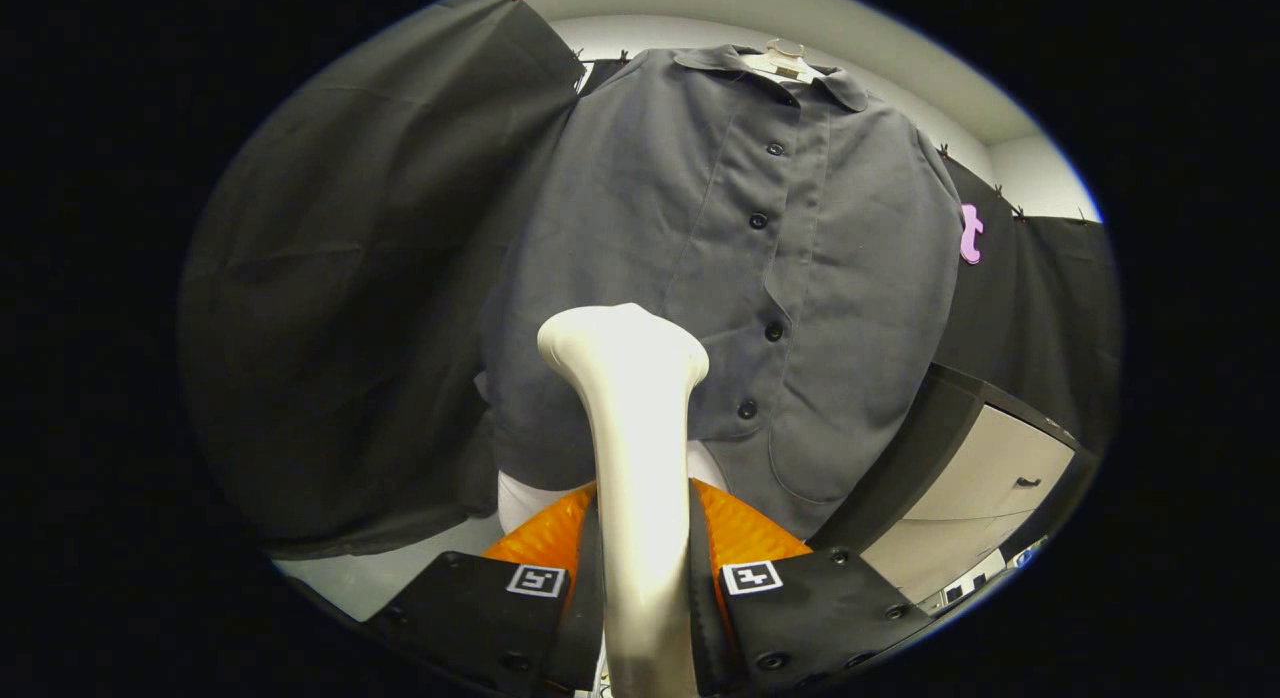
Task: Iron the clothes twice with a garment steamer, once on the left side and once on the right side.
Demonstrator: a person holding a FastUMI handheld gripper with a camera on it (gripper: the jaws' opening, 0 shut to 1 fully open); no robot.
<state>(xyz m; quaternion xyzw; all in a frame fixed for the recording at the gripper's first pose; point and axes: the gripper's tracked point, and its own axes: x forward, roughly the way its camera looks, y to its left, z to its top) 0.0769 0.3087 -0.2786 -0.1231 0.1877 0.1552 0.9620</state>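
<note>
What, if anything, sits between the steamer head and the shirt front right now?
Nothing visible does. The gripper is shut on the garment steamer, whose head points at the grey shirt hanging beyond it, left of the button row. Whether the head touches the cloth cannot be told.

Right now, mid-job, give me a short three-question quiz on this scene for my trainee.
1. True or false: the gripper is shut on the white steamer.
2. The steamer's head sits against which part of the grey shirt? A) the collar B) the lower front, beside the button line C) the far sleeve
3. Fill in: the shirt hangs from a pale ____ at its collar.

Key:
1. True; both fingers press on the handle.
2. B
3. hanger
</note>
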